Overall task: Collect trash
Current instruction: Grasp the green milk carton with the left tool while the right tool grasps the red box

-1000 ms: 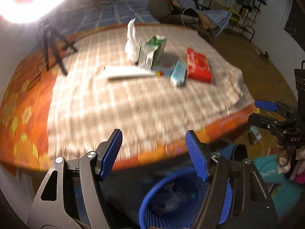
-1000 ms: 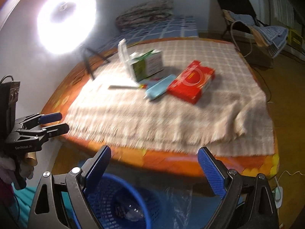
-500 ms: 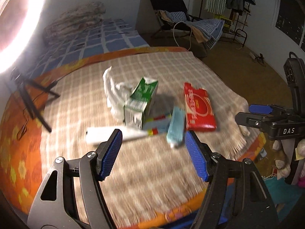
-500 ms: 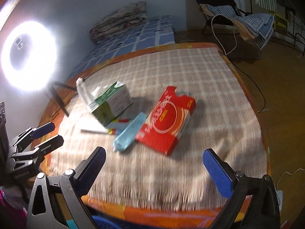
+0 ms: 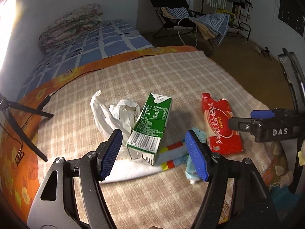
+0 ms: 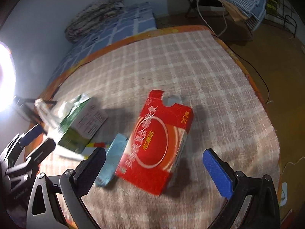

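Red carton [image 6: 162, 145], flattened, lies on the checked blanket [image 6: 171, 61] between the wide-open jaws of the right gripper [image 6: 158, 164], which have just been opening; nothing is pinched. From the carton, the pale blue packet [image 6: 112, 162] lies touching at 9 o'clock.

Left gripper [image 5: 152, 152]: jaws apart, empty, framing the green milk carton [image 5: 150, 126]. Crumpled white bag [image 5: 114, 116] sits at the carton's 9 o'clock; white tube [image 5: 144, 164] with striped end lies under its near corner.

Risks, as judged:
- Red carton is flat and wide; pads may slide over it or snag blanket.
- Blue packet could be dragged along.
- Milk carton leans on the tube; closing may tip it.
- Grippers are close together; collision possible.
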The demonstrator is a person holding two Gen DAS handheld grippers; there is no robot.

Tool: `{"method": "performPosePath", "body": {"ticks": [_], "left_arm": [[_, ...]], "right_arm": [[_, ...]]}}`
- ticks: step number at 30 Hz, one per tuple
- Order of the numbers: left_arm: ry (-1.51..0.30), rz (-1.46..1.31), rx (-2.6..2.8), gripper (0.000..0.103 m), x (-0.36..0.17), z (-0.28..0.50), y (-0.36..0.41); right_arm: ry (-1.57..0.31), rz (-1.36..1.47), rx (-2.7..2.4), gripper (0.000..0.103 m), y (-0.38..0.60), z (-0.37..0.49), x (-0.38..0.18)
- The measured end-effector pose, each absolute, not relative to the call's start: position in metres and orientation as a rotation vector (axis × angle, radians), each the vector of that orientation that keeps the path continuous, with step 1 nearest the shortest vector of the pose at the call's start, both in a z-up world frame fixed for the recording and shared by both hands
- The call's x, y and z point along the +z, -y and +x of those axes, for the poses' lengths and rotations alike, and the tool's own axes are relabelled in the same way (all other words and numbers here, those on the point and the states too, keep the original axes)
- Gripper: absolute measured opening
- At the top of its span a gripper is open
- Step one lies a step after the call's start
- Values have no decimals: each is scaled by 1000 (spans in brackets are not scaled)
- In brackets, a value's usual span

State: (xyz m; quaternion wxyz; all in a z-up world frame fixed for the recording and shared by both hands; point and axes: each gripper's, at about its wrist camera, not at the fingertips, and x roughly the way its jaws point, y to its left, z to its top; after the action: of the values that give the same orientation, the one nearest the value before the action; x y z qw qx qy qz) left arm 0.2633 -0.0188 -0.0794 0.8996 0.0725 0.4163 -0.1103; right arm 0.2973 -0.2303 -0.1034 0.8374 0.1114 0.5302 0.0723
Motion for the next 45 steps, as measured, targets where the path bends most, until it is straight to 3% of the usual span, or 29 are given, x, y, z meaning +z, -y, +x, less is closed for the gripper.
{"method": "performPosePath", "body": {"ticks": [16, 19, 23, 27, 45], "left_arm": [[-911, 143, -230, 69, -113, 286, 21], [-916, 147, -236, 49, -116, 286, 23], [-917, 108, -231, 47, -117, 287, 22], [-899, 96, -231, 47, -113, 284, 21], [-818, 89, -258, 44, -69, 244, 26]], "right_arm": [[-1202, 223, 91, 103, 214, 333, -141], [-1223, 198, 83, 103, 211, 336, -148], [-1239, 225, 70, 102, 219, 338, -153], [-1239, 233, 77, 92, 228, 338, -151], [-1075, 264, 178, 86, 251, 297, -94]]}}
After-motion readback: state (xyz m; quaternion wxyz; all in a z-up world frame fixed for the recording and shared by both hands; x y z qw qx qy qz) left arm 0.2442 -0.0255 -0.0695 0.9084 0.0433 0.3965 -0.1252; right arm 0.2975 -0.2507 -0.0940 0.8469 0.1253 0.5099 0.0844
